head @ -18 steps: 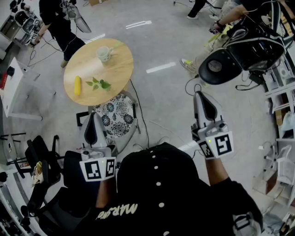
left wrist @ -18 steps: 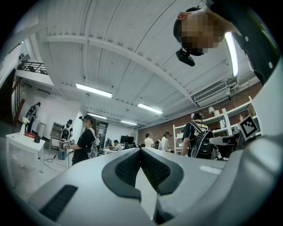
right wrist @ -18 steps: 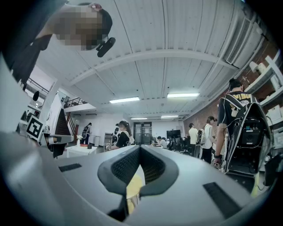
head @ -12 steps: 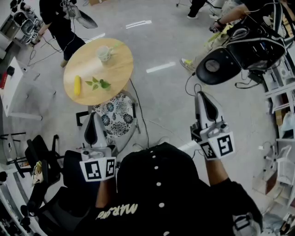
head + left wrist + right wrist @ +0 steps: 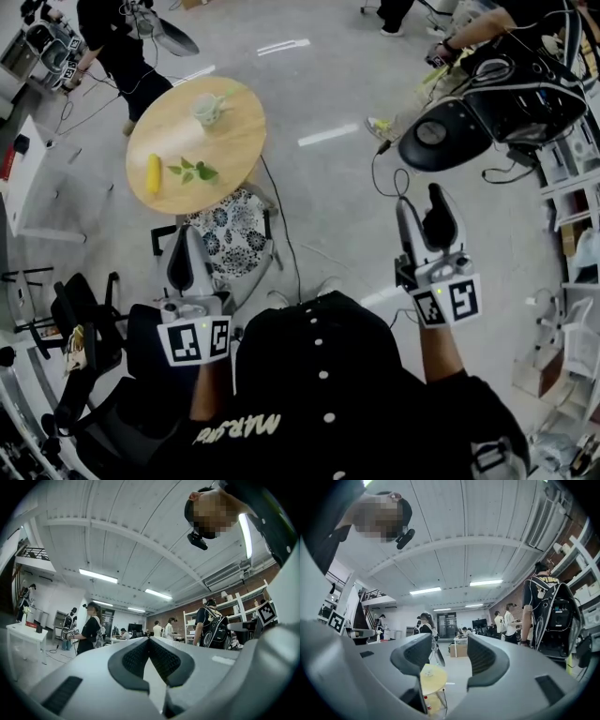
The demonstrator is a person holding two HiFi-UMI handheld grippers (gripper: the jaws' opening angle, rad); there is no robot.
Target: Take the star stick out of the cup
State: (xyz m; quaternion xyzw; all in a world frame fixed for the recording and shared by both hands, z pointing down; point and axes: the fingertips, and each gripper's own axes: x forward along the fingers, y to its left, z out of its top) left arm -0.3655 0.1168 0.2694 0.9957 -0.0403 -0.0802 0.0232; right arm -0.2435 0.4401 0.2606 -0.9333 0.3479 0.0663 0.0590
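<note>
Right tool [image 5: 422, 199] agape, empty; star stick [image 5: 231, 94] inside cup [image 5: 208, 112].

The head view looks steeply down from above the wearer's shoulders onto grey floor. The left gripper [image 5: 190, 236] and right gripper [image 5: 424, 199] sit close at the bottom, and a round wooden table [image 5: 234, 150] lies farther off at upper left. Each gripper view sits just behind its own jaws, wide-angle and tilted slightly up, so ceiling fills most of it. The right gripper view shows the same table [image 5: 436, 680], small and distant between its jaws. The left gripper view faces across the room.
</note>
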